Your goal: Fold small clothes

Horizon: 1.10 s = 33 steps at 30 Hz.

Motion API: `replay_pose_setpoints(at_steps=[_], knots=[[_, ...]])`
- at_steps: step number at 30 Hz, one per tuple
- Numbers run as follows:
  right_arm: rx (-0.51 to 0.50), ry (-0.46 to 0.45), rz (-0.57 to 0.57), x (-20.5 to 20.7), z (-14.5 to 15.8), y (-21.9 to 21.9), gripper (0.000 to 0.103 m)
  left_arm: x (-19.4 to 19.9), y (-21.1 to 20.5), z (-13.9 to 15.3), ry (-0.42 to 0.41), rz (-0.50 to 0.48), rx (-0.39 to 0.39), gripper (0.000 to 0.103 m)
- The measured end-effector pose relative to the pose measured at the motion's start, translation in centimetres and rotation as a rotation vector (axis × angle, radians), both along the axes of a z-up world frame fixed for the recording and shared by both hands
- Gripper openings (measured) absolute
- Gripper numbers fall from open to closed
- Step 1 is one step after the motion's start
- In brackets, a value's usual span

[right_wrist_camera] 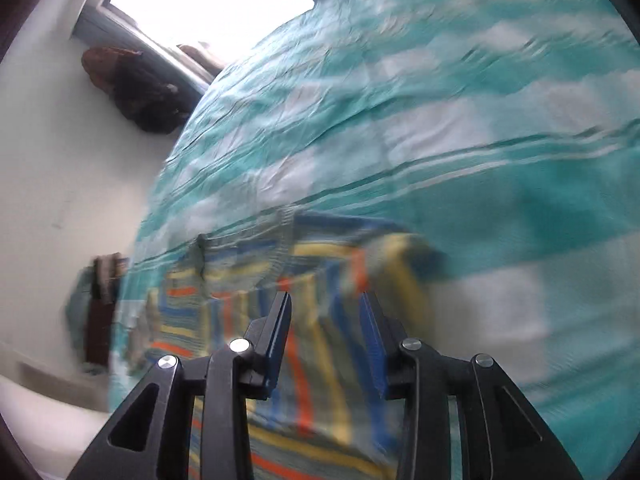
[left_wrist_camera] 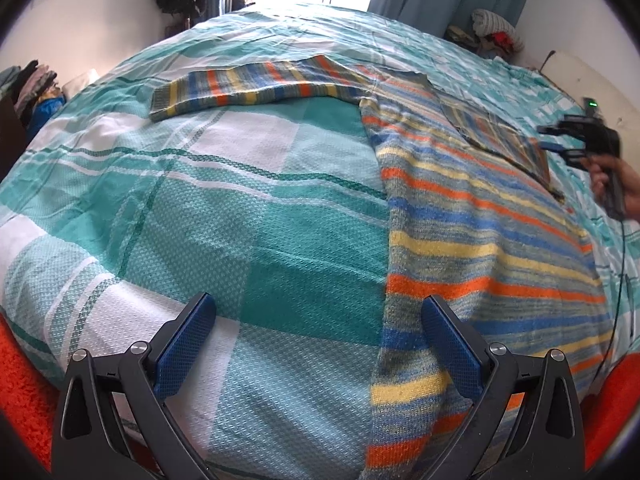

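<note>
A striped knit sweater (left_wrist_camera: 472, 216) in blue, orange, yellow and grey lies flat on the bed. One sleeve (left_wrist_camera: 248, 88) stretches out to the left; the other sleeve (left_wrist_camera: 500, 136) is folded across the body. My left gripper (left_wrist_camera: 318, 320) is open and empty above the sweater's lower left edge. My right gripper (left_wrist_camera: 576, 140) shows at the right, over the sweater's far side. In the blurred right wrist view my right gripper (right_wrist_camera: 326, 304) is open and empty just above the sweater (right_wrist_camera: 320, 344).
The bed has a teal and white checked cover (left_wrist_camera: 208, 208). An orange rug (left_wrist_camera: 24, 392) lies at the bed's near edge. Clothes are piled at the left (left_wrist_camera: 32, 84) and the back right (left_wrist_camera: 492, 32). A cable (left_wrist_camera: 618, 292) hangs from the right gripper.
</note>
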State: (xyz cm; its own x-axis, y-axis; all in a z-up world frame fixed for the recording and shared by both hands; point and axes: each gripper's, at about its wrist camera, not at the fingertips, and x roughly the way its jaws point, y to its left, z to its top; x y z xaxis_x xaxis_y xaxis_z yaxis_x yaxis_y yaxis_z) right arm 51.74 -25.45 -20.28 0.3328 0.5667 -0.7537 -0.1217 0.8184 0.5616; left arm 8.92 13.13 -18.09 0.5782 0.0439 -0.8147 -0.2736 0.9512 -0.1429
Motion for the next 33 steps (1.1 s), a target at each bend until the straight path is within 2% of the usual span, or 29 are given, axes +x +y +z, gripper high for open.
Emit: replay_pose_setpoints(at_steps=[1,2,3,5,7,8,11,12,14,16,18,19,21,24,27,29,31,33], knots=[[-0.067,0.019,-0.04,0.7,-0.9,-0.1,0.036,0.1,0.0,0.0,0.003,-0.002,0.004,0.102],[-0.13,0.035,-0.086,1.3,-1.8,-0.2,0.03,0.2,-0.1,-0.1,0.006,-0.004,0.007,0.102],[-0.154,0.035,-0.133,1.8,-2.3,-0.7,0.013,0.3,-0.1,-0.2,0.01,-0.007,0.012,0.102],[-0.174,-0.013,-0.197,1.7,-1.6,-0.8,0.011,0.3,-0.2,-0.2,0.012,-0.012,0.02,0.102],[-0.217,-0.065,-0.192,0.8,-0.1,-0.1,0.02,0.4,-0.2,-0.2,0.012,-0.014,0.02,0.103],[-0.23,-0.088,-0.161,0.2,0.6,0.3,0.029,0.5,-0.2,-0.3,0.011,-0.014,0.019,0.103],[-0.221,-0.162,-0.018,-3.0,3.0,2.1,0.031,0.6,-0.2,-0.4,0.009,-0.012,0.019,0.103],[-0.201,-0.17,0.049,-4.8,3.4,2.9,0.036,0.5,-0.2,-0.4,0.008,-0.011,0.02,0.103],[-0.179,-0.148,0.14,-7.6,2.9,4.1,0.042,0.5,-0.2,-0.4,0.011,-0.013,0.02,0.103],[-0.231,-0.103,0.198,-10.3,1.2,4.7,0.042,0.4,-0.3,-0.5,0.02,-0.021,0.03,0.102],[-0.371,-0.07,0.191,-12.9,-0.5,3.8,0.042,0.1,-0.4,-0.3,0.029,-0.026,0.041,0.102],[-0.392,-0.083,0.174,-14.1,-0.4,3.3,0.042,-0.2,-0.3,-0.1,0.028,-0.024,0.039,0.102],[-0.405,-0.131,0.149,-17.5,0.9,2.6,0.042,-1.0,-0.2,0.7,0.002,-0.023,0.024,0.102],[-0.403,-0.213,0.179,-23.5,3.4,3.3,0.046,-1.8,-0.5,1.6,-0.033,-0.038,0.026,0.102],[-0.373,-0.254,0.2,-29.7,4.3,4.4,0.054,-1.5,-1.4,1.1,-0.003,-0.072,0.044,0.102],[-0.369,-0.232,0.207,-32.9,3.1,5.4,0.058,-1.1,-1.9,-0.3,0.059,-0.086,0.062,0.102],[-0.384,-0.168,0.204,-35.9,0.9,5.8,0.058,-1.2,-2.5,-0.7,0.054,-0.093,0.11,0.103],[-0.417,-0.195,0.169,-38.1,-0.1,5.7,0.059,-1.3,-2.7,-0.6,0.052,-0.098,0.123,0.103]])
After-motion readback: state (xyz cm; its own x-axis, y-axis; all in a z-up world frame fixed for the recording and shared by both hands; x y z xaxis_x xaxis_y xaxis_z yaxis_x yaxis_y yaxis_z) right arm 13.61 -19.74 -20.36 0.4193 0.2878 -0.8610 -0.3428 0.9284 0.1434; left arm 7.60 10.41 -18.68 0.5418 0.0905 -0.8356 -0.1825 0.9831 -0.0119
